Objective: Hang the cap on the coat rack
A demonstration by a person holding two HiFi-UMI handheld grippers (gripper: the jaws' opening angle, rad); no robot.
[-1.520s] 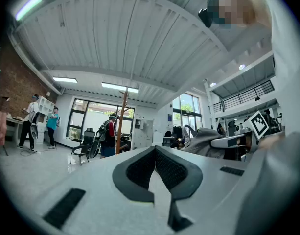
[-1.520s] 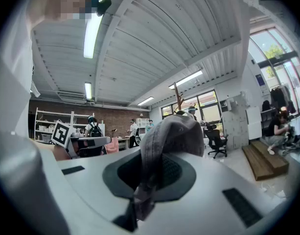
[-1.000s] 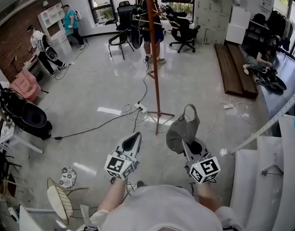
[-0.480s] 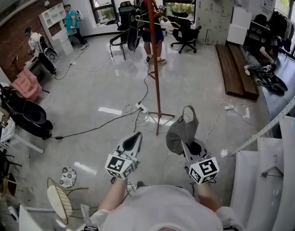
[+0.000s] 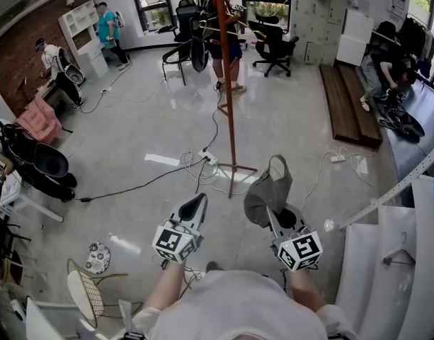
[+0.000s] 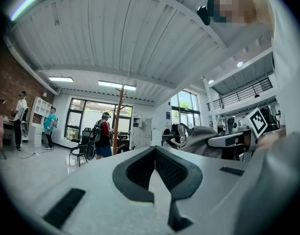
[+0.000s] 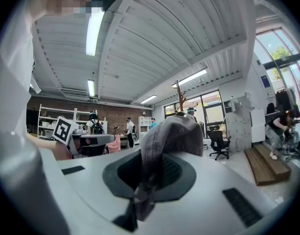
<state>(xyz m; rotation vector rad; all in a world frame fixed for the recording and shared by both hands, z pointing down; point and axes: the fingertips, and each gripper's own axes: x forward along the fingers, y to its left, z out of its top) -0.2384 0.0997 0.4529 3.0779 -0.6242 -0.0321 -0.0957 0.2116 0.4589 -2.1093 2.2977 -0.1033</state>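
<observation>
Pinching a fold of the grey cap (image 5: 267,190), the right gripper (image 5: 271,211) has its fingers clamped on the cloth, and in the right gripper view the fabric runs down between the dark pads of that gripper (image 7: 154,173) while the rounded crown of the cap (image 7: 175,133) bulges up and forward past the tips. In the head view the cap hangs off the front of the gripper above the glossy floor (image 5: 132,133), its strap loop standing up at the far side. The left gripper (image 5: 199,202) is held level beside the right one, apart from the cap; in the left gripper view its fingers are together at the tips with nothing between them, and the point where the left gripper (image 6: 153,150) closes shows only bare pads. The coat rack (image 5: 228,91), a tall brown pole with arms near the top, stands on the floor ahead of both grippers, its foot among white cables and a power strip (image 5: 207,160). The cap is in the air short of the rack and to the right of its foot, touching no part of it. A person (image 5: 224,27) stands beyond the pole by black office chairs (image 5: 270,44), and brown wooden planks (image 5: 347,105) lie on the floor to the right
</observation>
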